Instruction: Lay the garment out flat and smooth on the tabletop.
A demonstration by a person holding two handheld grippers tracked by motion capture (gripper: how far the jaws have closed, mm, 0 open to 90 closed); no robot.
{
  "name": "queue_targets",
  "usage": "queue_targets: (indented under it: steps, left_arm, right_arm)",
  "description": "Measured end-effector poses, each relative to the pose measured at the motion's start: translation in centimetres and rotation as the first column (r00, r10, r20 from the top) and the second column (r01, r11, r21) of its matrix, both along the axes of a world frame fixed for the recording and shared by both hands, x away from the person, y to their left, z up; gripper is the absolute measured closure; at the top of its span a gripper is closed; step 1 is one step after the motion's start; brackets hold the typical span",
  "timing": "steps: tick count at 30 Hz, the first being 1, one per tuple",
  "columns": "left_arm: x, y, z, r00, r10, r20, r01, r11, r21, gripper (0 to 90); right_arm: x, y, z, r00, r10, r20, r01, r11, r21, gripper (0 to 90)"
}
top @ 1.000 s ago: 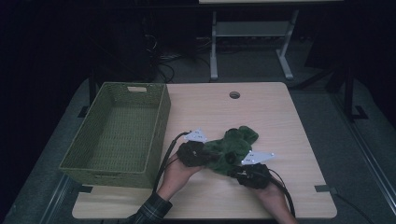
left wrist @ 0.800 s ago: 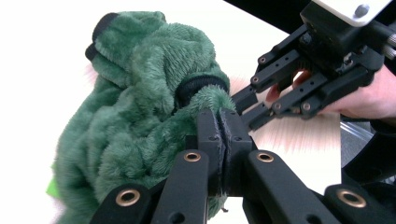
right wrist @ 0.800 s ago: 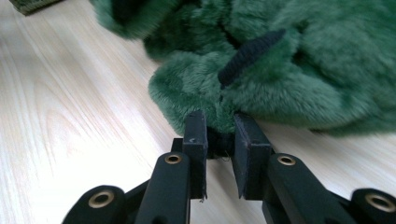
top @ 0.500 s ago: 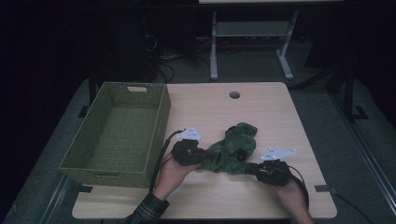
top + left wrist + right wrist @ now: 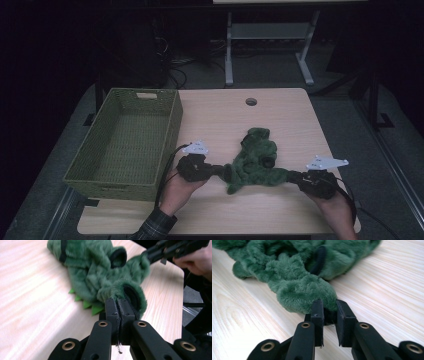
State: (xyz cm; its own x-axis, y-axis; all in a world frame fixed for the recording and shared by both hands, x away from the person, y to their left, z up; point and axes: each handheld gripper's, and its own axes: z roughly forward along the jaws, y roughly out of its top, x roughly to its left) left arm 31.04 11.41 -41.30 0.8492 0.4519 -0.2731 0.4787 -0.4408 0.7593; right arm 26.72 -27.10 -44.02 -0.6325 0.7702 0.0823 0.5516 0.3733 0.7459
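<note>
A fuzzy green plush garment (image 5: 257,160) with black cuffs and light-green spikes lies stretched across the near middle of the wooden table (image 5: 280,110). My left gripper (image 5: 220,171) is shut on a black-lined cuff at the garment's left end; in the left gripper view the jaws (image 5: 119,306) pinch the fabric (image 5: 92,272) tightly. My right gripper (image 5: 295,177) is shut on the garment's right end. In the right gripper view its jaws (image 5: 329,307) clamp a thick fold of green plush (image 5: 297,287). The right gripper (image 5: 150,253) also appears far off in the left gripper view.
A green woven basket (image 5: 172,125) stands on the table's left side, just beside my left hand. A round cable hole (image 5: 251,102) sits near the table's far edge. A metal stand (image 5: 265,45) is on the dark floor beyond the table.
My right hand has moved right toward the table's near right corner, drawing the garment's end with it and stretching the plush out. The left hand has stayed put.
</note>
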Motion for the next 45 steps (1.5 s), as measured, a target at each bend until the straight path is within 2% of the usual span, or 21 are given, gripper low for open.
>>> queue_targets:
  steps: [6,8,10,12,14,18,20,22,24,28,31,33,35,37,40,43,45]
  left_arm:
    - [0.0,0.5,-2.9,0.9974,0.031,-0.065,-0.028,0.9986,0.045,87.7]
    - [0.2,0.7,-3.3,0.9969,0.048,-0.062,-0.044,0.9970,0.064,85.0]
    - [0.2,0.8,-3.1,0.9970,0.063,-0.046,-0.059,0.9960,0.067,81.3]
    - [0.1,1.1,-2.6,0.9960,0.084,-0.033,-0.082,0.9949,0.059,73.9]
    - [0.0,1.3,-2.1,0.9956,0.091,-0.022,-0.090,0.9948,0.047,69.8]
    - [-0.5,1.2,-0.8,0.9966,0.082,0.005,-0.082,0.9965,0.016,68.8]
    - [-0.8,0.8,-0.1,0.9976,0.067,0.019,-0.067,0.9978,0.002,70.4]
    - [-1.1,0.2,0.5,0.9986,0.034,0.041,-0.034,0.9994,-0.006,75.0]
    - [-1.3,-0.5,0.6,0.9988,0.011,0.047,-0.010,0.9998,-0.018,79.7]
    - [-1.5,-2.4,0.5,0.9982,-0.043,0.041,0.043,0.9990,-0.008,85.8]
    - [-1.2,-3.7,-0.3,0.9975,-0.062,0.034,0.062,0.9979,0.019,87.4]
    - [-0.9,-4.5,-1.1,0.9968,-0.066,0.045,0.063,0.9951,0.076,88.1]
    - [-0.6,-4.8,-1.9,0.9968,-0.057,0.056,0.049,0.9892,0.138,89.0]
    - [-0.2,-4.5,-2.7,0.9984,-0.047,0.031,0.042,0.9880,0.148,89.4]
    - [0.2,-3.9,-3.7,0.9989,-0.046,0.009,0.043,0.9797,0.196,89.6]
    - [0.4,-3.4,-4.6,0.9990,-0.032,-0.030,0.038,0.9801,0.195,89.7]
    - [0.3,-3.2,-4.9,0.9987,-0.036,-0.038,0.043,0.9776,0.206,89.7]
  right_arm:
    - [-0.3,-0.7,-0.2,0.9999,0.002,-0.017,-0.002,1.000,-0.002,77.6]
    - [-0.2,-0.4,-0.4,0.9997,0.017,-0.020,-0.017,1.000,-0.004,77.4]
    - [-0.2,-0.1,-0.5,0.9996,0.021,-0.020,-0.021,1.000,-0.007,76.9]
    - [-0.2,0.0,-0.6,0.9996,0.020,-0.019,-0.020,1.000,-0.013,75.4]
    - [-0.2,-0.2,-0.7,0.9997,0.015,-0.020,-0.015,1.000,-0.005,70.7]
    - [-0.3,-0.3,-0.3,1.0000,0.000,-0.006,0.000,1.000,0.011,60.3]
    - [-0.4,-0.3,0.1,1.0000,-0.003,0.009,0.002,1.000,0.017,60.5]
    - [-0.5,-0.2,0.5,0.9997,0.001,0.024,-0.002,1.000,0.027,64.9]
    - [-0.7,0.2,0.7,0.9994,0.018,0.030,-0.019,0.999,0.035,69.6]
    - [-0.9,1.0,1.3,0.9971,0.036,0.067,-0.039,0.998,0.044,75.0]
    - [-0.6,1.6,1.2,0.9965,0.058,0.060,-0.060,0.998,0.036,82.2]
    - [-0.3,1.9,0.5,0.9974,0.064,0.033,-0.065,0.998,0.016,85.8]
    - [0.1,2.1,-0.3,0.9977,0.068,-0.001,-0.068,0.998,-0.004,87.8]
    - [0.3,2.2,-0.9,0.9977,0.063,-0.025,-0.064,0.998,-0.030,88.7]
    - [0.7,2.0,-1.7,0.9963,0.055,-0.066,-0.058,0.997,-0.051,88.8]
    - [0.8,1.8,-2.0,0.9948,0.045,-0.091,-0.049,0.997,-0.052,89.1]
    - [1.0,1.6,-2.2,0.9949,0.048,-0.089,-0.053,0.997,-0.060,89.2]
